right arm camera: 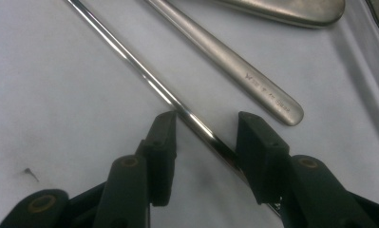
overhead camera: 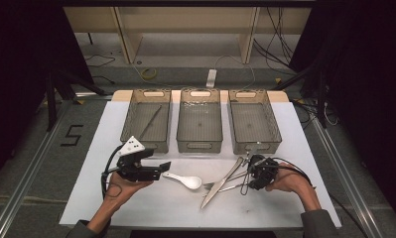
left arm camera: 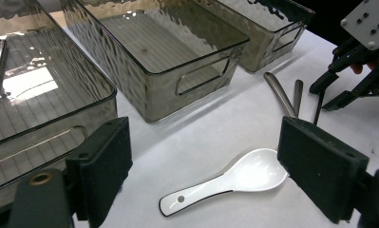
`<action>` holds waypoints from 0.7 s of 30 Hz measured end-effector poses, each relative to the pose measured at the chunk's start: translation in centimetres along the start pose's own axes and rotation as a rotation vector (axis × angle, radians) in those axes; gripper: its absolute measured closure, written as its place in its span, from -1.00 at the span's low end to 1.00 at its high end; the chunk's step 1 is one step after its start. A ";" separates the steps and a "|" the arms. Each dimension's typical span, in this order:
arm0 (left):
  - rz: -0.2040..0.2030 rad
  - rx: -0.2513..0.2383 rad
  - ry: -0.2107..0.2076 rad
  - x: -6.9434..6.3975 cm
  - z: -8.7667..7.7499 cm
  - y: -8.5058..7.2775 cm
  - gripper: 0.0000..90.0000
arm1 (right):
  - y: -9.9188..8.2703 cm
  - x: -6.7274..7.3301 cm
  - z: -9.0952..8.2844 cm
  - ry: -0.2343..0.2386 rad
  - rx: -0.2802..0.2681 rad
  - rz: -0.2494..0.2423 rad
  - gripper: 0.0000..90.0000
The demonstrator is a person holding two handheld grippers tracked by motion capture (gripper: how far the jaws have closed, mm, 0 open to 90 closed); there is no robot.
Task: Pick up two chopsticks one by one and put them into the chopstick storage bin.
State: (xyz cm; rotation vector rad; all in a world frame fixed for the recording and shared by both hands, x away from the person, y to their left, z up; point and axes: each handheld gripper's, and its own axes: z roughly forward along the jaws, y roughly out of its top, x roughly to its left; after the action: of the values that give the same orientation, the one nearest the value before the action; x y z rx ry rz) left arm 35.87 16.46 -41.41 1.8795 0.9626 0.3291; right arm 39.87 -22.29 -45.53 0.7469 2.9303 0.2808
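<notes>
The right tool (right arm camera: 203, 124) straddles a thin steel rod (right arm camera: 130, 61) lying on the bench (overhead camera: 151, 203) at five o'clock of the middle bin (overhead camera: 200, 144) — jaws apart, not yet clamped. Best to centre the rod between the pads, then squeeze squarely. The left tool (left arm camera: 206, 156) hovers released over the white spoon (left arm camera: 225, 183).

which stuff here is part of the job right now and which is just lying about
In the job:
- right gripper, jaws astride the thin rod
- thin rod
- left bin, holding a similar rod

Lying about:
- white spoon
- knife
- fork
- middle bin
- right bin
</notes>
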 end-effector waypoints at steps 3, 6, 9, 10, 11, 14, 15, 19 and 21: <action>-0.002 -0.001 0.000 0.0 0.0 0.0 -0.60 | 0.2 0.3 0.0 -0.010 0.016 -0.025 0.43; -0.001 -0.003 0.003 0.1 -0.1 0.0 -0.60 | 0.4 0.7 0.0 -0.022 0.025 -0.043 0.47; 0.000 -0.003 0.003 0.1 -0.1 0.0 -0.60 | 0.4 1.1 -0.1 -0.028 0.039 -0.085 0.53; 0.001 -0.003 0.003 0.1 0.0 0.0 -0.60 | 0.4 1.2 -0.1 -0.028 0.045 -0.098 0.55; 0.002 -0.002 0.004 0.0 0.0 0.0 -0.60 | 0.4 1.4 -0.2 -0.028 0.052 -0.107 0.57; 0.004 -0.001 0.004 0.0 0.0 0.0 -0.60 | 0.4 1.8 -0.3 -0.021 0.075 -0.161 0.64; 0.005 -0.001 0.004 0.0 0.0 0.0 -0.60 | 0.3 2.0 -0.3 -0.025 0.079 -0.167 0.66; 0.006 0.000 0.004 0.0 0.0 0.0 -0.60 | 0.1 2.6 -0.4 -0.022 0.096 -0.208 0.72; 0.006 0.001 0.003 0.0 0.0 0.0 -0.60 | 0.0 2.9 -0.4 -0.018 0.097 -0.222 0.74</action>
State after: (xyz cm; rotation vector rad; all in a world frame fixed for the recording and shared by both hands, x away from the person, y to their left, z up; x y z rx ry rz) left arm 35.87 16.46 -41.40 1.8838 0.9590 0.3351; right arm 37.28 -20.93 -45.29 0.4257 2.9916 0.1114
